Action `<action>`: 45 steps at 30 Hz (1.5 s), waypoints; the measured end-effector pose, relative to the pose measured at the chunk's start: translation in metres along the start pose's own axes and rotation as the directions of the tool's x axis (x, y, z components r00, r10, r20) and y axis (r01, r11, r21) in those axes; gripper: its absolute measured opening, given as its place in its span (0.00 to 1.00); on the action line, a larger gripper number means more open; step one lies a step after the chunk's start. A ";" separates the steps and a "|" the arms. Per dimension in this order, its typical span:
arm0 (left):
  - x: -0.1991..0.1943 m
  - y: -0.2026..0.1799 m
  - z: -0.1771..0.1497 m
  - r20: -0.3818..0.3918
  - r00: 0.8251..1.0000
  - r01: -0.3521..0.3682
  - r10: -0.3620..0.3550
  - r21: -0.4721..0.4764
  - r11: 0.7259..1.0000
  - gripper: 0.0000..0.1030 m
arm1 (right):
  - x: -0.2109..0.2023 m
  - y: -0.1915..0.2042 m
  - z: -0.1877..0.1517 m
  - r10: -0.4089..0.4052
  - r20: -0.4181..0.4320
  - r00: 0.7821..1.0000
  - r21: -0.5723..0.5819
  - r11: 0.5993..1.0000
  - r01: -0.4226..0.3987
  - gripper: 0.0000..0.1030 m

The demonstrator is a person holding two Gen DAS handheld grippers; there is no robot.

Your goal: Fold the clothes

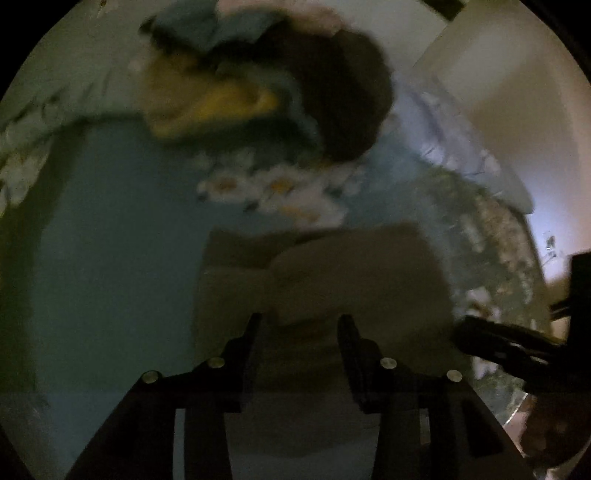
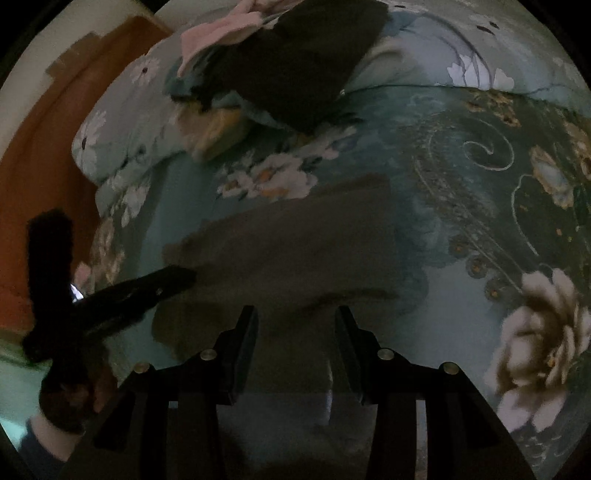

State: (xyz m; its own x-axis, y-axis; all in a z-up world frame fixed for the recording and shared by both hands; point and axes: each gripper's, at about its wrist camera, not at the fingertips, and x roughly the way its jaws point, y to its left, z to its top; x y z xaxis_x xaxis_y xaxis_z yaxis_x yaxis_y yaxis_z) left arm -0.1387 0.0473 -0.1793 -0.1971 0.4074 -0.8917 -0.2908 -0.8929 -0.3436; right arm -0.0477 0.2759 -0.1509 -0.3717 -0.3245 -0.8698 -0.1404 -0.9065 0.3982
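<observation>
A dull beige-brown garment lies partly folded on the teal floral bedspread; it also shows in the right wrist view. My left gripper is open just above its near edge, jaws apart with cloth seen between them. My right gripper is open over the garment's near part. The right gripper shows at the right edge of the left wrist view, and the left gripper shows at the left of the right wrist view, its tip at the garment's left edge. Both views are dim and blurred.
A heap of unfolded clothes lies at the far side of the bed: dark brown, pink, yellow and blue pieces. A pillow sits at the left. An orange-brown wall is beyond the bed's left side.
</observation>
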 end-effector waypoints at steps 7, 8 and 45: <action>0.013 0.029 -0.009 -0.036 0.999 0.027 -0.030 -0.083 0.996 0.43 | 0.022 -0.023 -0.030 -0.003 -0.090 0.996 0.008 1.000 0.004 0.43; 0.016 0.027 -0.009 -0.040 0.999 0.022 -0.025 -0.076 0.997 0.43 | 0.025 -0.025 -0.030 0.000 -0.087 0.996 0.022 1.000 0.002 0.43; 0.042 0.089 -0.014 -0.096 0.958 0.237 -0.270 -0.266 0.934 0.75 | 0.056 -0.090 -0.017 0.242 -0.017 0.970 0.377 0.900 -0.218 0.53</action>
State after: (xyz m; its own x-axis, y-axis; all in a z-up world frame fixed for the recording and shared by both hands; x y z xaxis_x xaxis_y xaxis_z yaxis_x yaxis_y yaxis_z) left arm -0.1598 -0.0177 -0.2513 -0.0203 0.6134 -0.7895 -0.0699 -0.7886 -0.6109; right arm -0.0403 0.3350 -0.2406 -0.3786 -0.5388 -0.7526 -0.3913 -0.6437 0.6577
